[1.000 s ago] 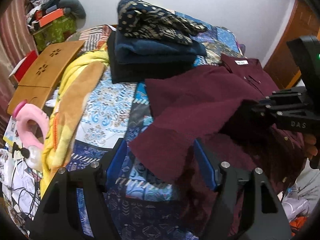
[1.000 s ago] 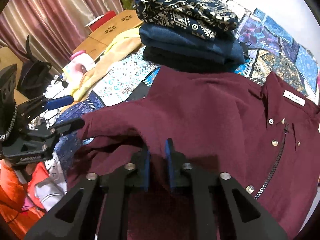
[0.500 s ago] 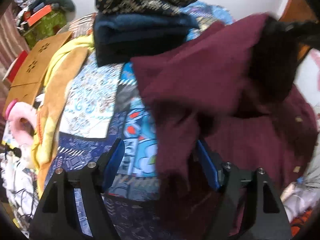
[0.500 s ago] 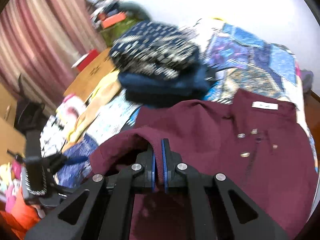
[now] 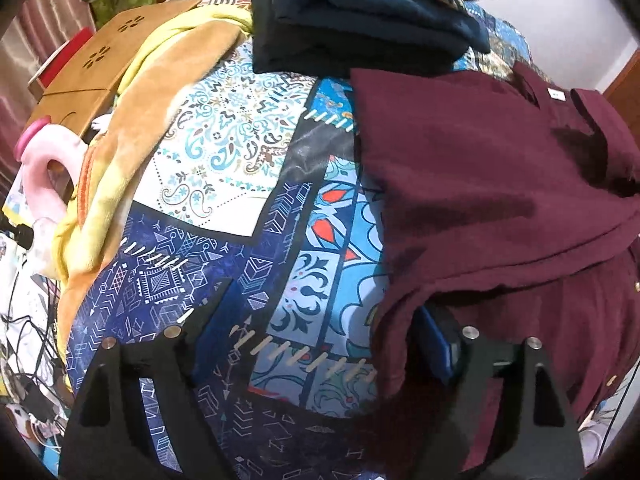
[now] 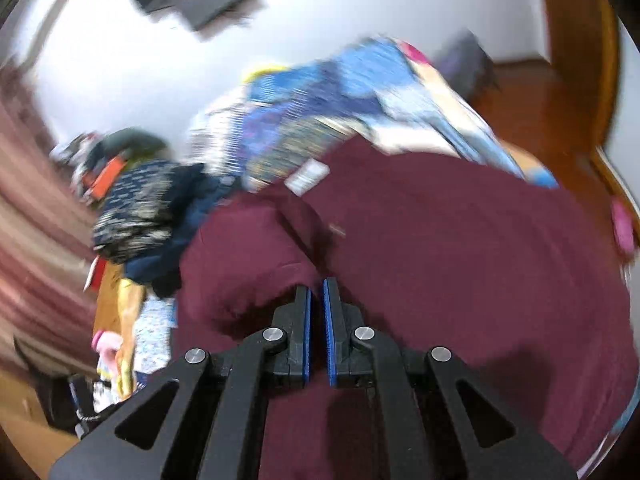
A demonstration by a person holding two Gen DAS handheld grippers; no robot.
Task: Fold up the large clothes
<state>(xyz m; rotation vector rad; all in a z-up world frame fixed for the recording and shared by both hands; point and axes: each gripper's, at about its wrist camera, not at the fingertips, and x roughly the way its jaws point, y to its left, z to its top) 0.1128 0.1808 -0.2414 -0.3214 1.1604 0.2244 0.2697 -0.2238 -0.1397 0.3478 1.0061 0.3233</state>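
Note:
A maroon shirt (image 5: 492, 184) lies on the patterned bedspread (image 5: 224, 160), its left side folded over towards the right. My left gripper (image 5: 328, 320) is open above the bedspread; its right finger sits under the shirt's hanging lower edge, holding nothing. In the blurred right wrist view the same shirt (image 6: 460, 264) fills the middle. My right gripper (image 6: 316, 300) has its blue pads (image 6: 307, 320) nearly together with a thin gap; a fold of maroon cloth lies at the tips, and I cannot tell if it is pinched.
A stack of folded dark clothes (image 5: 360, 12) stands at the far side of the bed. A yellow-orange blanket (image 5: 132, 128), a wooden board (image 5: 100, 56) and a pink object (image 5: 44, 176) lie at the left. A wooden door (image 6: 580, 80) is at the right.
My right gripper carried the shirt's sleeve and left side across to the right, and its view swung up towards the wall. My left gripper moved lower and closer to the bedspread.

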